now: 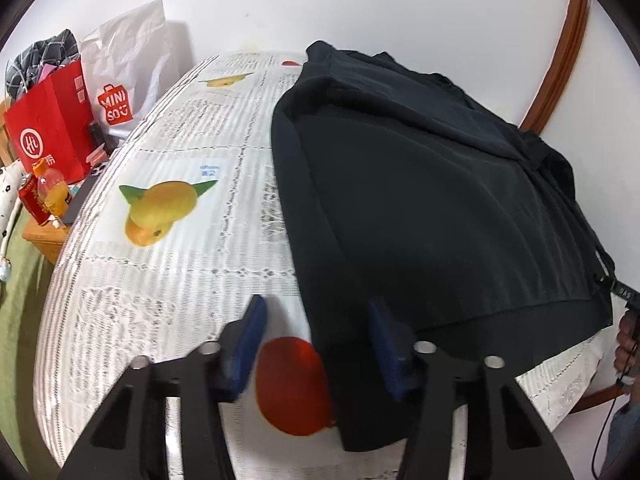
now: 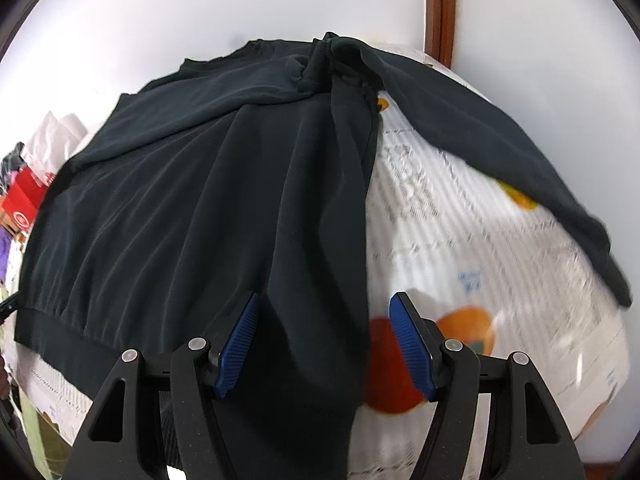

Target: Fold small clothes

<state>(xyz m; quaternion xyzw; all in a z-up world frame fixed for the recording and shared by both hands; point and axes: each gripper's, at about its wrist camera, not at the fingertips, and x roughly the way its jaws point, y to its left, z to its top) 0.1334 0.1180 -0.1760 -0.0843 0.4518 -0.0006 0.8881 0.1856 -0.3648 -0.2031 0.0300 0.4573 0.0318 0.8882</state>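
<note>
A black sweatshirt [image 1: 432, 200] lies spread on a table with a white fruit-print cloth [image 1: 180, 264]. In the left wrist view my left gripper [image 1: 316, 344] is open at the garment's near left corner, with its right finger on the hem fabric. In the right wrist view the sweatshirt [image 2: 180, 220] fills the left and middle, one sleeve [image 2: 500, 152] stretching to the right. My right gripper [image 2: 324, 344] is open, and a fold of the black fabric [image 2: 320, 320] lies between its blue pads [image 2: 240, 344].
Red and white shopping bags [image 1: 60, 128] and bottles [image 1: 52, 196] stand on a wooden stand left of the table. A white wall and a brown wooden frame [image 1: 560, 52] are behind. A person's hand [image 1: 628, 344] is at the right edge.
</note>
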